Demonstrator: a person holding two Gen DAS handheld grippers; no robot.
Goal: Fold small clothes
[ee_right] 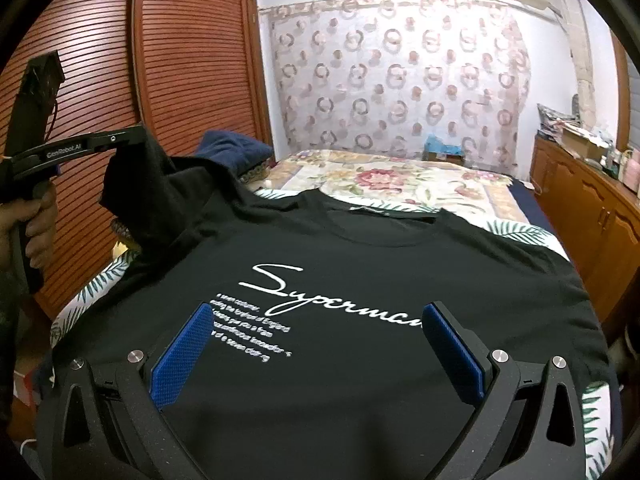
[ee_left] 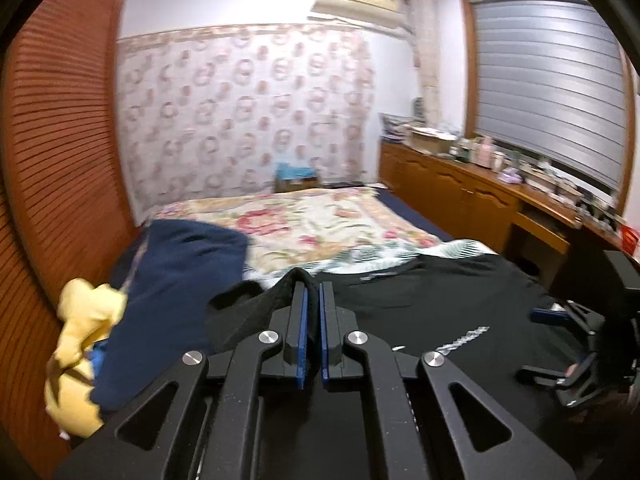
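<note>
A black T-shirt [ee_right: 360, 264] with white script print lies front up on the bed. My left gripper [ee_left: 313, 286] is shut on its left sleeve [ee_right: 152, 184], black cloth pinched between the blue pads and draped over the fingertips. In the right wrist view the left gripper [ee_right: 138, 136] holds that sleeve lifted off the bed at the upper left, with a hand [ee_right: 36, 216] around its handle. My right gripper [ee_right: 320, 332] hovers open over the shirt's lower front with nothing between its pads [ee_right: 184, 356]. In the left wrist view the right gripper [ee_left: 560, 340] shows at the right edge.
A navy garment [ee_left: 180, 280] and a yellow garment [ee_left: 80, 344] lie left of the shirt. The floral bedspread [ee_left: 320, 224] stretches beyond the collar. Louvred wooden doors [ee_right: 192, 80] stand close on the left. A cluttered wooden cabinet [ee_left: 460, 192] runs along the right.
</note>
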